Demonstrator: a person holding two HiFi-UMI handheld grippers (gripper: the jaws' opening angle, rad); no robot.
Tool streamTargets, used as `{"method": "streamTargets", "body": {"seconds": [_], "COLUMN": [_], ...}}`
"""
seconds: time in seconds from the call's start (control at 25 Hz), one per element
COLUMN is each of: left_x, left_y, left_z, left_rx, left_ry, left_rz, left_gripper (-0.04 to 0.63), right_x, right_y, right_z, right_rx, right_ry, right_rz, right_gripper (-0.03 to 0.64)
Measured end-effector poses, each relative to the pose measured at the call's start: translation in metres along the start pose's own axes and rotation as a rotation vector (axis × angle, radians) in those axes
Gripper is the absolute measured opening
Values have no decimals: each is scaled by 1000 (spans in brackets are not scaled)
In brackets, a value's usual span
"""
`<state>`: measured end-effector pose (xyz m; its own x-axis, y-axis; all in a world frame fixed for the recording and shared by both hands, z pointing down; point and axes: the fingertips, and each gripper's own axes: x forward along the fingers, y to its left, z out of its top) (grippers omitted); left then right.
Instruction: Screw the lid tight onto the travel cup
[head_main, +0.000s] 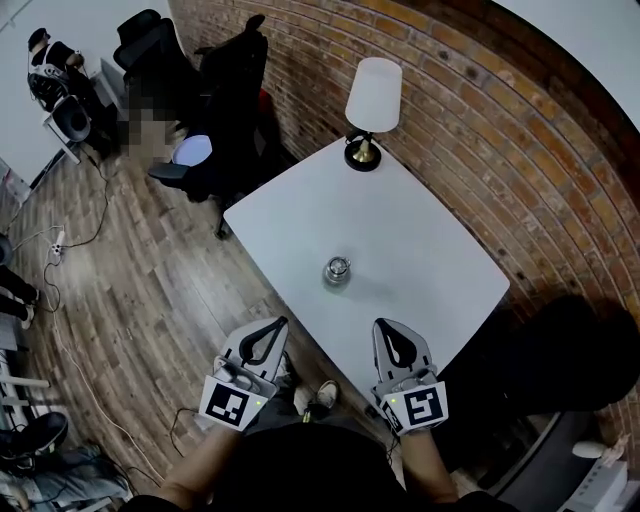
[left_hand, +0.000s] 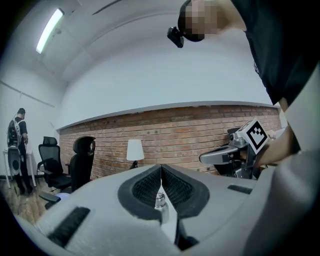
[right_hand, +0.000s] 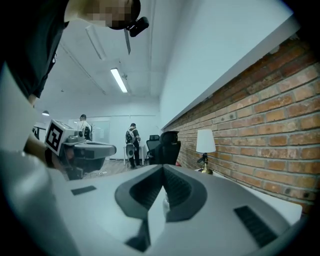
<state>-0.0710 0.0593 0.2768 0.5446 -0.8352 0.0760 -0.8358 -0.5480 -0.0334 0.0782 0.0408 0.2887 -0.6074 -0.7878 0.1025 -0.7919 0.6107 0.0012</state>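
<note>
A small steel travel cup with its lid on top stands upright in the middle of the white table. Both grippers hover at the table's near edge, short of the cup and apart from it. My left gripper is shut and holds nothing; my right gripper is shut and empty too. In the left gripper view the cup shows through the gap below the closed jaws, and the right gripper is at the right. In the right gripper view the left gripper is at the left.
A table lamp with a white shade stands at the table's far corner, next to the brick wall. Black office chairs stand beyond the table on the wood floor. People stand far off by a desk.
</note>
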Motion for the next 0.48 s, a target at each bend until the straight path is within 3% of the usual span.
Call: {"method": "streamTargets", "body": {"seconds": [0.2, 0.48], "left_x": [18, 46], "left_y": [20, 31], "left_z": [-2, -36], "left_rx": [-1, -29], "left_ry": [2, 49], "left_rz": [-21, -90], "left_gripper": [26, 26], "right_x": [22, 50], "right_y": [-4, -6], "right_z": [-11, -41], "right_rx": [-33, -51], "right_ry": [50, 115], "right_rz": [-3, -12], "right_gripper": [14, 15]}}
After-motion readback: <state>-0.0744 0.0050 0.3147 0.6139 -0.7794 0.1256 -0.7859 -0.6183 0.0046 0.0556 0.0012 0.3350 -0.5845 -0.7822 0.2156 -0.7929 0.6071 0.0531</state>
